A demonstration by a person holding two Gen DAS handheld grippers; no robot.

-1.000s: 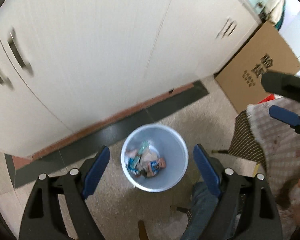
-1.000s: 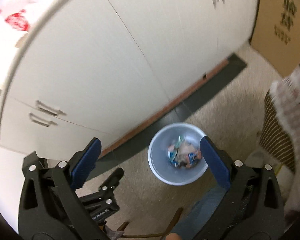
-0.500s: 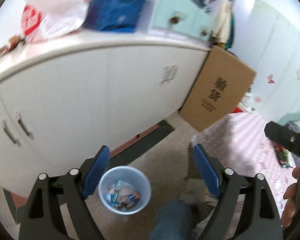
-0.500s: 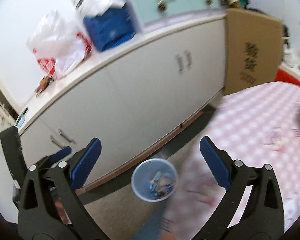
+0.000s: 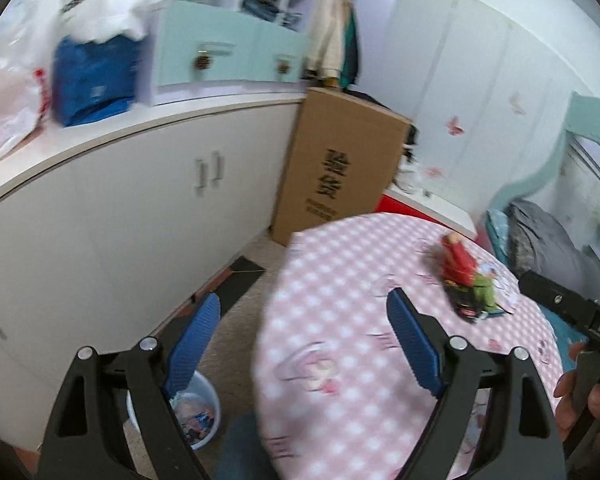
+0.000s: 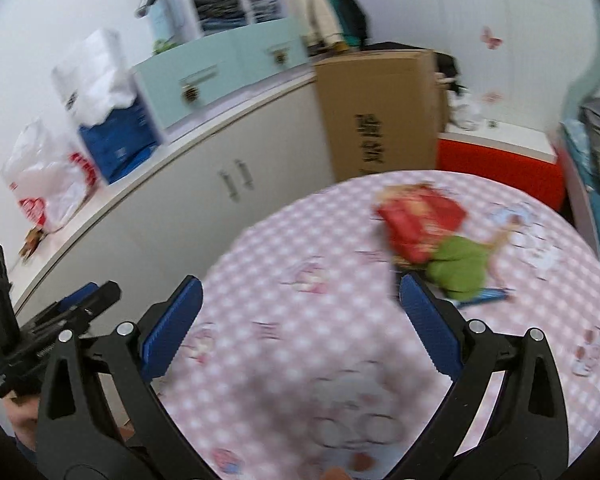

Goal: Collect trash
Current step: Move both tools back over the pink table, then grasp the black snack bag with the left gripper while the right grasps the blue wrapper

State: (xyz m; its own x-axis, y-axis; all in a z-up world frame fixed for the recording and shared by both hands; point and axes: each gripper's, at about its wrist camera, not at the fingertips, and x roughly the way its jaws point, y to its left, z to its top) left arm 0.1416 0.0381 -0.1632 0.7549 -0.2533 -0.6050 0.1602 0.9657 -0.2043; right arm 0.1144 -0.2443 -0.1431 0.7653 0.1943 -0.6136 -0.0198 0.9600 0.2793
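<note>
A red wrapper and a green wrapper lie with a small blue one on the round table with a pink checked cloth. They show in the left wrist view too, the red and the green. A light blue trash bin with wrappers inside stands on the floor left of the table. My left gripper is open and empty above the table's left edge. My right gripper is open and empty over the table, short of the wrappers.
White cabinets run along the left with plastic bags and a teal drawer box on top. A tall cardboard box leans at the cabinet's end. A red bench and a bed lie beyond the table.
Both grippers have swung up and right, away from the trash bin on the floor, toward the table. The wrappers on the table have come into view. Both stay open.
</note>
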